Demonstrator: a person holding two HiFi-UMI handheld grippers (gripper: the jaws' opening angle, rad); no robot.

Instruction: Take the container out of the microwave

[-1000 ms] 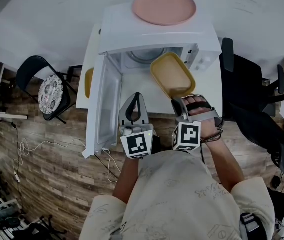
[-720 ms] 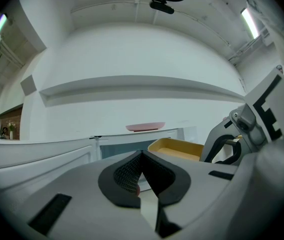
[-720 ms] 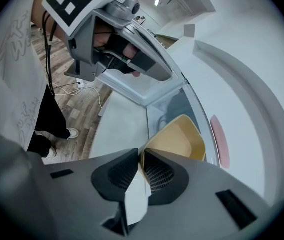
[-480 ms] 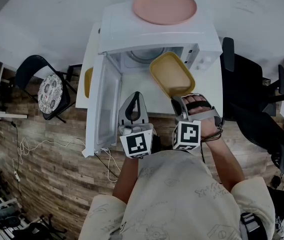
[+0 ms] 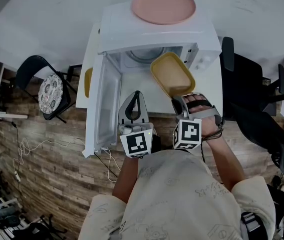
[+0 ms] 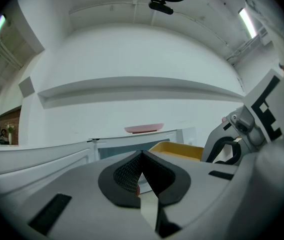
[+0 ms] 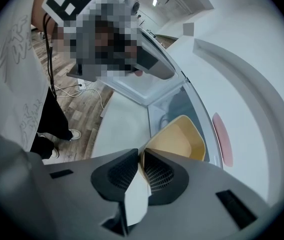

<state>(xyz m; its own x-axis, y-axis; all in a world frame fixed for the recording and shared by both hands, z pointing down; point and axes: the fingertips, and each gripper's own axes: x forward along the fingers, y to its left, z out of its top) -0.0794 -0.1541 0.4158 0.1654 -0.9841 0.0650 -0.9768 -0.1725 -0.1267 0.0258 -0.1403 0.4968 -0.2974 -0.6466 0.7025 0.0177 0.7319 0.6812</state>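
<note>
Wood floor [image 5: 46,154], white table [image 5: 158,104], white microwave [image 5: 157,31] with door [image 5: 103,109] open; readable print is just the square markers [image 5: 138,145] on the gripper cubes. Yellow container [image 5: 172,75] sits partly out of the cavity's 3 o'clock side, open side up, long axis 11-to-5 o'clock. Right gripper [image 5: 178,100] is clamped on its 5 o'clock rim; left gripper [image 5: 136,95] has its jaws together, empty.

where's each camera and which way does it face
Head view: on the head, steeply down on open microwave; shirt, left gripper, right gripper show.
Left gripper view: on it, level toward the microwave over shut jaws.
Right gripper view: on it, tilted down, jaws gripping the yellow container.
Shared: yellow container, pink plate.
</note>
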